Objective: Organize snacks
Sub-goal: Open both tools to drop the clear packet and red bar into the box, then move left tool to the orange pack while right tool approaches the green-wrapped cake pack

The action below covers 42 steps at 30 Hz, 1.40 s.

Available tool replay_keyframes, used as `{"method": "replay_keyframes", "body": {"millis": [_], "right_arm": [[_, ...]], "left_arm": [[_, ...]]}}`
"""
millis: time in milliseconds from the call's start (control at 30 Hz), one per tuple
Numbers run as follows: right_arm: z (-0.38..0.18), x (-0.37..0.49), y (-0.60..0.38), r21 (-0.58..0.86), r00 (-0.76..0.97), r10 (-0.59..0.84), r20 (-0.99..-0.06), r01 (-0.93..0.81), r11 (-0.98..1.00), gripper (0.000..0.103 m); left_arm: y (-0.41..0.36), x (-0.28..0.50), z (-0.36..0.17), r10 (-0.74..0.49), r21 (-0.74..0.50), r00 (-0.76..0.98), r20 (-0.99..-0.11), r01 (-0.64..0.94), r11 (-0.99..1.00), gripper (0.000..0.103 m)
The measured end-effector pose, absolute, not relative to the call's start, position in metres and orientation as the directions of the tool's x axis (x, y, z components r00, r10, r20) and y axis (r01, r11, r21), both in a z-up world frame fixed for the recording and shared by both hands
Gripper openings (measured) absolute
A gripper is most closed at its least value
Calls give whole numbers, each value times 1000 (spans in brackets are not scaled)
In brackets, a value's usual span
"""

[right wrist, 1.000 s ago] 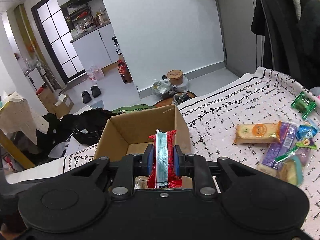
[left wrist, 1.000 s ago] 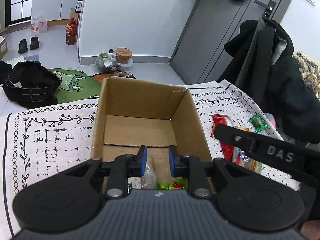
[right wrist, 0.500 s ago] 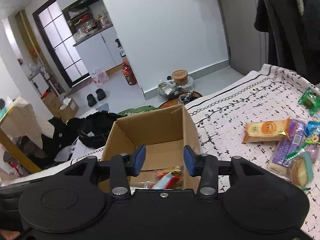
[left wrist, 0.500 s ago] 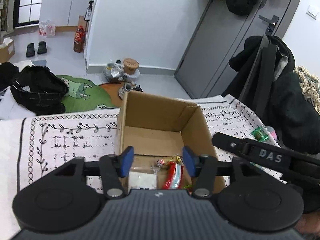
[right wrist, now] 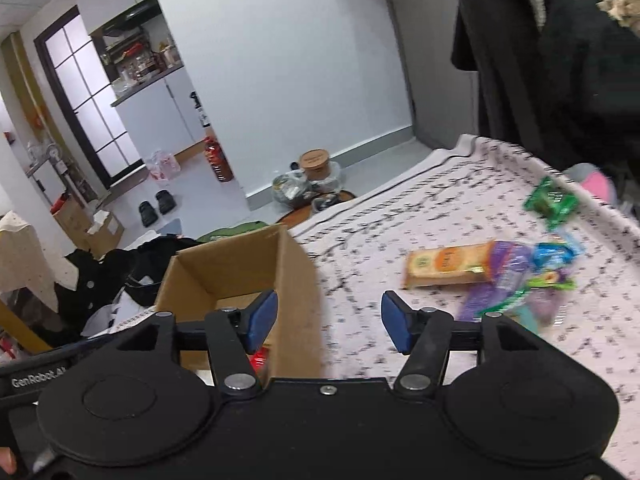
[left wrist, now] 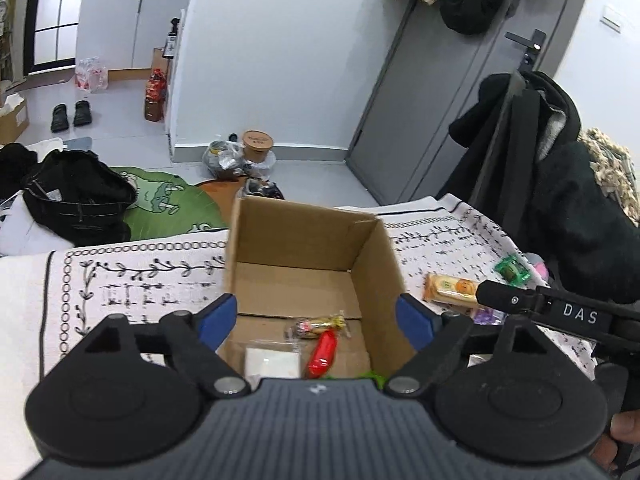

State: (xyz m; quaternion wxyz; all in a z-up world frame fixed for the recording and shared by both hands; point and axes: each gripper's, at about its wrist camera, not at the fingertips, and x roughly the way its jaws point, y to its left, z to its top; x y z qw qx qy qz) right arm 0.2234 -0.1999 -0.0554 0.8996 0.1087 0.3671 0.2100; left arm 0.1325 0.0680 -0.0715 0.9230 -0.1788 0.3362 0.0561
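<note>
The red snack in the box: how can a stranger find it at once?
Look inside the open cardboard box on the patterned tablecloth. On its floor, near the front, lies a red packet, between a white packet and a gold-wrapped candy; only it is plain red.

Even, cool daylight fills both views, brightest at the glazed door [right wrist: 86,108] on the left; shadows are soft. Fisheye bending curves the walls at the edges. The right wrist view is motion-blurred, smearing the snack packets [right wrist: 516,276] and patterned cloth [right wrist: 460,208]; the left stays sharp.
</note>
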Motion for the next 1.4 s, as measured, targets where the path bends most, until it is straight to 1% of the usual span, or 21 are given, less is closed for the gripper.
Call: {"method": "replay_keyframes", "body": {"millis": [133,233,400,967,1400], "right_arm": [[-54,222,-223,326,657,422,-625,-272,905,63],[-54,222,-241,309,663,399,-633,-256,916,64],[-58,222,-266,293,670,361,-648,-218,931,71],[-76,233,-325,295,658,318,-682,-151,944,72],[-95,243,-356,314,624,330,-708,-140,939,72]], "left_arm": [[49,138,-67,-41,-289,769,-638,-190,938,87],[32,141,-65,-67,-294,771,-633,-159,943,91],[4,149,-66,-115,-288,765,-634,-95,953,92],[-68,179,-78,-220,-252,720,-658,65,966,92],[-119,210,-113,-273,-227,636,-722,154,962,92]]}}
